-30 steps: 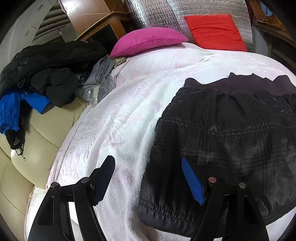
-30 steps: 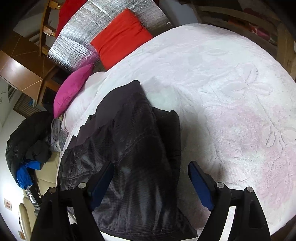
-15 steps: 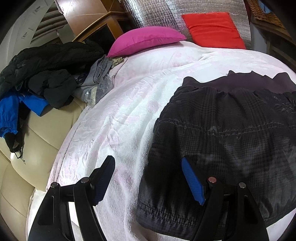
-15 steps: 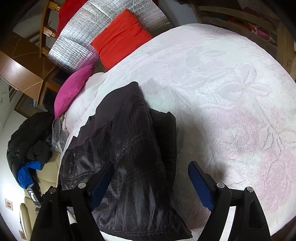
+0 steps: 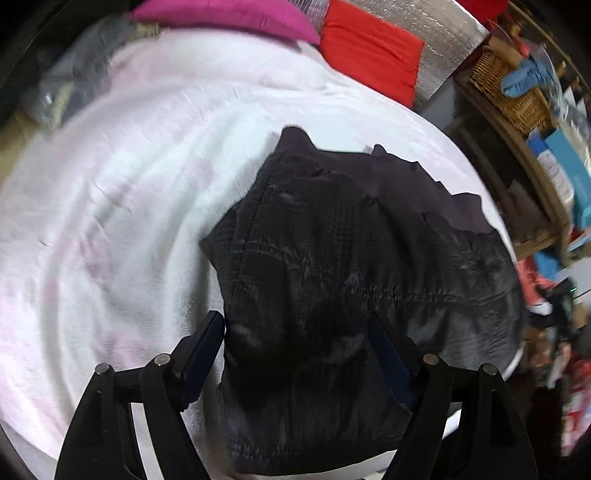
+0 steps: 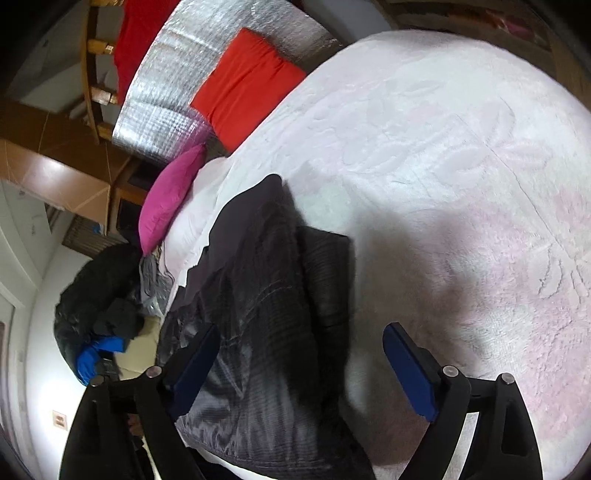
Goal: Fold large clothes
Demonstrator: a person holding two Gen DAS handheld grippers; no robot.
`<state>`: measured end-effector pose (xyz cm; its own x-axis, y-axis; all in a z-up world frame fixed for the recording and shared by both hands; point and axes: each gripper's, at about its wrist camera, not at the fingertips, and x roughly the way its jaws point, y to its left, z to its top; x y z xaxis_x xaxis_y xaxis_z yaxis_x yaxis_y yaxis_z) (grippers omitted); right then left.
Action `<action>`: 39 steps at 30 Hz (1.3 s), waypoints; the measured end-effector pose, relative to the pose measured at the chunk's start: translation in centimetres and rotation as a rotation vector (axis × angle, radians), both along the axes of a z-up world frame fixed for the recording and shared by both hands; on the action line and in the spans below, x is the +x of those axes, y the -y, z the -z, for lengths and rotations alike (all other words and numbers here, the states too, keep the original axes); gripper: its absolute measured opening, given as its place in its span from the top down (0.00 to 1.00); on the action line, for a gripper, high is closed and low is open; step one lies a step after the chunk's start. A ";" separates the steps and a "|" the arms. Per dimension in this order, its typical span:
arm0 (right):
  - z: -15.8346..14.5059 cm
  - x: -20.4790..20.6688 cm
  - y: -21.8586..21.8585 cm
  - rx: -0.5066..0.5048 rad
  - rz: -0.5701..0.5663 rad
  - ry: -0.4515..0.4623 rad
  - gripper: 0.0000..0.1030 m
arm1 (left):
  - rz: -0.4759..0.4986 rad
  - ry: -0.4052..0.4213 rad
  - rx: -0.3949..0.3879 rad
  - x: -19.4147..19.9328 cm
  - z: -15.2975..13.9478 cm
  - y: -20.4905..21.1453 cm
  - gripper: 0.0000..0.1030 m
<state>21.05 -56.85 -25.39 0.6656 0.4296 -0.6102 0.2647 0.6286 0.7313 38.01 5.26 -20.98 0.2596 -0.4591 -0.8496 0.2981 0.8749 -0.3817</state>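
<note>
A dark checked padded jacket (image 5: 343, 280) lies folded on the white-pink bedspread (image 5: 110, 206). In the left wrist view my left gripper (image 5: 299, 336) is open, its blue-padded jaws straddling the jacket's near left part just above the cloth. In the right wrist view the same jacket (image 6: 266, 302) lies at lower left on the bedspread (image 6: 461, 184); my right gripper (image 6: 299, 354) is open over the jacket's right edge, its left finger above the cloth, its right finger over bare bedspread. Neither gripper holds anything.
A magenta pillow (image 5: 229, 14) and a red cushion (image 5: 369, 62) lie at the bed's head against a silver foil panel (image 6: 177, 85). A heap of dark and blue clothes (image 6: 99, 302) sits left of the bed. Wicker basket and shelves (image 5: 517, 96) stand right.
My left gripper has swung right and turned over the jacket, blurring the view; the jacket now lies between its jaws. My right gripper has moved slightly closer. Both stay open.
</note>
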 end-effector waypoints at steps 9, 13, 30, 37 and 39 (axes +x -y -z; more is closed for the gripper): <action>3.6 2.5 -0.4 0.164 -0.068 -0.009 0.04 | 0.033 -0.139 -0.156 1.3 4.1 -0.4 0.17; 3.5 4.0 -2.1 0.193 -0.135 0.016 0.01 | 0.037 -0.201 -0.238 1.1 5.7 -0.2 0.16; 2.1 8.4 -10.8 -0.004 -0.302 -0.013 0.06 | 0.105 -0.142 -0.285 0.2 5.4 3.6 0.11; -1.7 7.9 -12.4 -0.121 -0.290 0.045 0.43 | 0.060 -0.082 -0.246 0.6 3.2 3.7 0.61; -2.8 7.8 -12.4 -0.147 -0.281 0.066 0.55 | 0.063 -0.047 -0.245 0.4 1.7 3.9 0.67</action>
